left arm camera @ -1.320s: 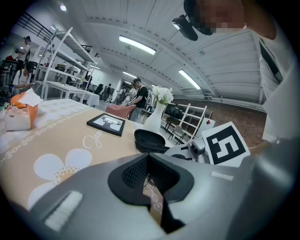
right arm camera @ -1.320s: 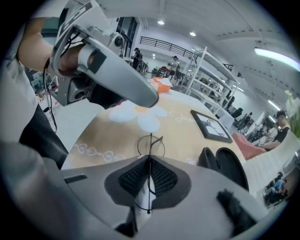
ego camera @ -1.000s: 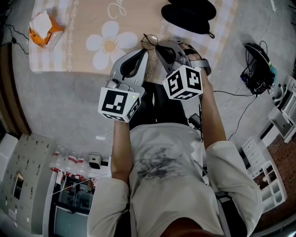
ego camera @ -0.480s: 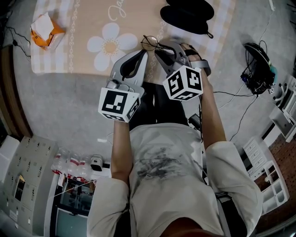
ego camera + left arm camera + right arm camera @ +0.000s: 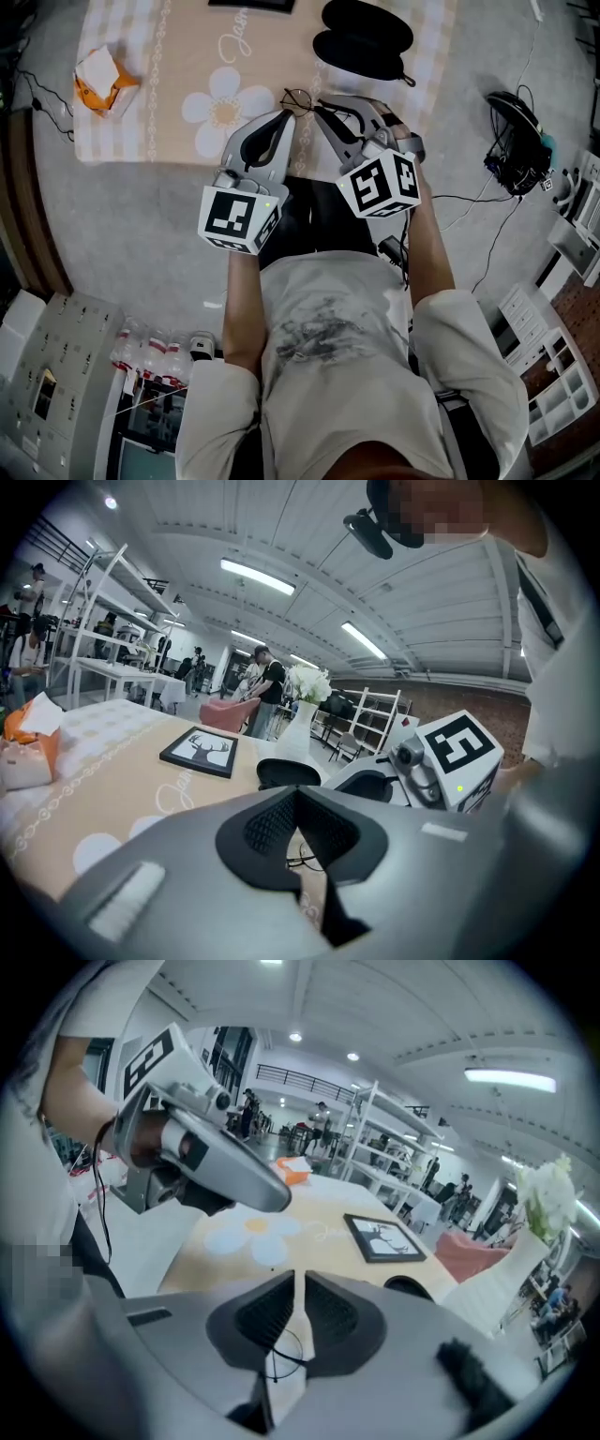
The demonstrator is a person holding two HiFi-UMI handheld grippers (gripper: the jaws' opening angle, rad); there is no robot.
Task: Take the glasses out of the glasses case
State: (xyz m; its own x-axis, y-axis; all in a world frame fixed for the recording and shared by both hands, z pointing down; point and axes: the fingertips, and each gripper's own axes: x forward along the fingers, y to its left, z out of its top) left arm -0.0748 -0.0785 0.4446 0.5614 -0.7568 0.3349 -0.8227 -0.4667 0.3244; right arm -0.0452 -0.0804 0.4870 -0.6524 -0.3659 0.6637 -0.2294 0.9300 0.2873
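Wire glasses (image 5: pixel 298 97) hang pinched in your right gripper (image 5: pixel 322 104), held clear of the black glasses case (image 5: pixel 361 39), so they look to be out. Your left gripper (image 5: pixel 288 118) hovers just beside, jaws together, empty.

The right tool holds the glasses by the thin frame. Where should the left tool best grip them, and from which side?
Probably the rim of the round lens that sticks out beyond the right tool, coming from the person's left. That wire rim is free and faces the left tool, whose jaws are shut now.
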